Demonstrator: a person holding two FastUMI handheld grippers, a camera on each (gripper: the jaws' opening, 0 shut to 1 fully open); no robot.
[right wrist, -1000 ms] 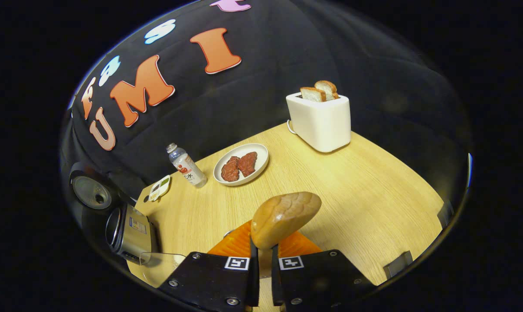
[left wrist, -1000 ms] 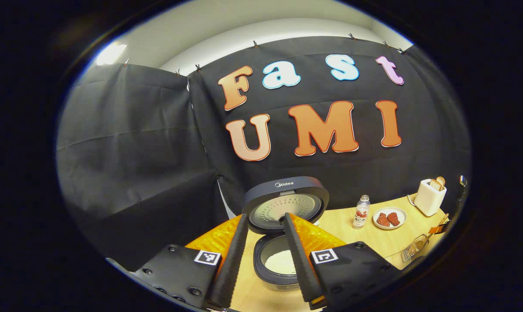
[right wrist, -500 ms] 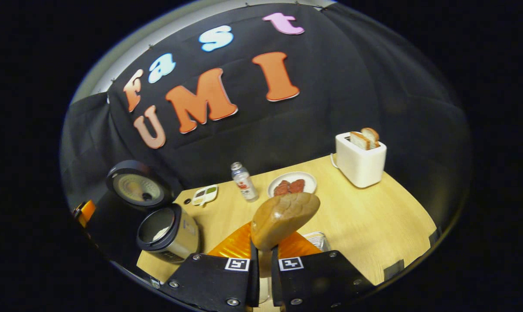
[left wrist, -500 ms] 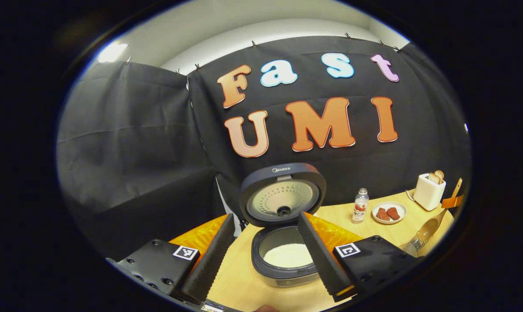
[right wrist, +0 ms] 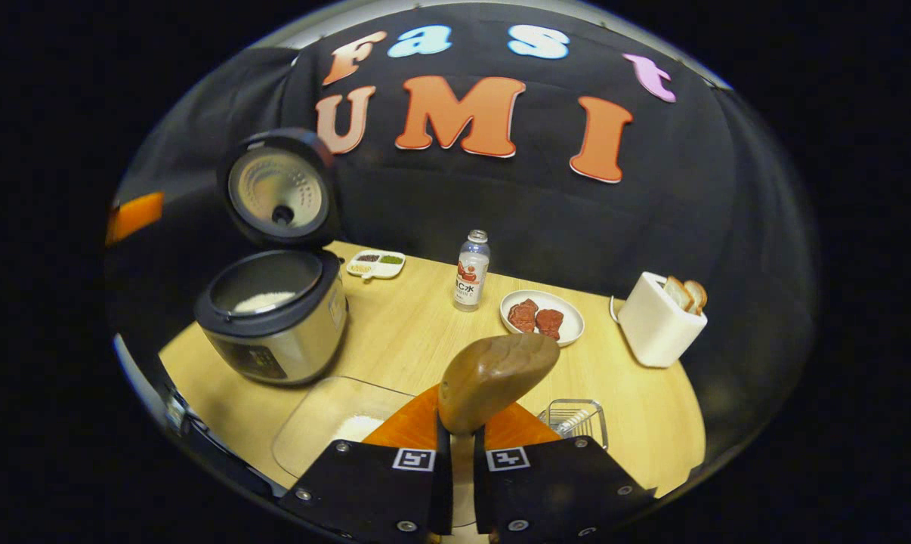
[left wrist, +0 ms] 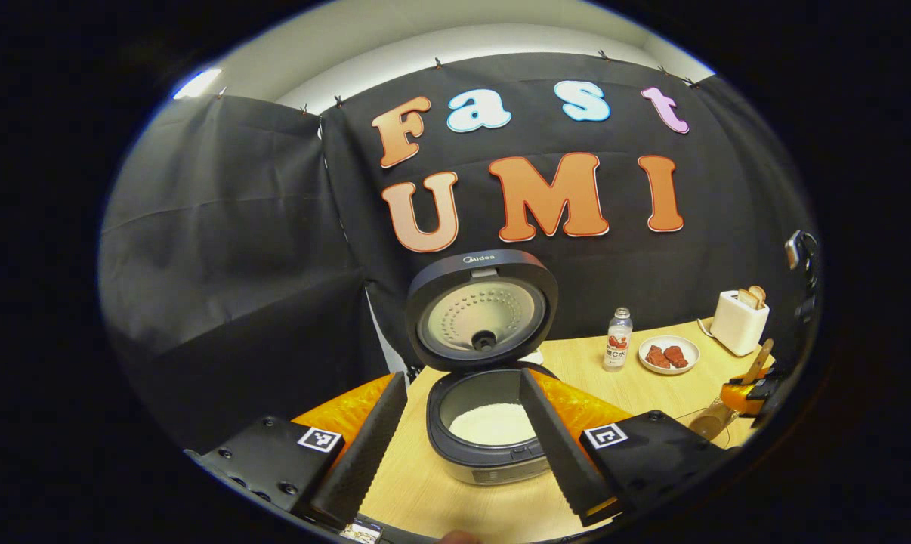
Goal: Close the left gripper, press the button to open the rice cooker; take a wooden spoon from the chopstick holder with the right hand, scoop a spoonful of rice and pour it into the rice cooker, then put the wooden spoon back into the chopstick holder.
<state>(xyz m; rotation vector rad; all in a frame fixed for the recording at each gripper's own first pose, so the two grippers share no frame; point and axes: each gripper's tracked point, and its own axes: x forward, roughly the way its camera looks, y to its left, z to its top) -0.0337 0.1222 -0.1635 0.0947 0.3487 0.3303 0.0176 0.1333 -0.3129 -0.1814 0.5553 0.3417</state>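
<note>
On the tabletop (right wrist: 395,332), the open rice cooker (right wrist: 274,317) stands left with the left tongs (left wrist: 455,446) spread wide before it, while the right tongs (right wrist: 455,468) pinch the wooden spoon (right wrist: 493,381) by its handle (light, stiff, probably slick, so grip low).

The left gripper view faces the open rice cooker (left wrist: 486,423) closely; the right gripper view sees it at 10 o'clock (right wrist: 274,317), farther off.
</note>
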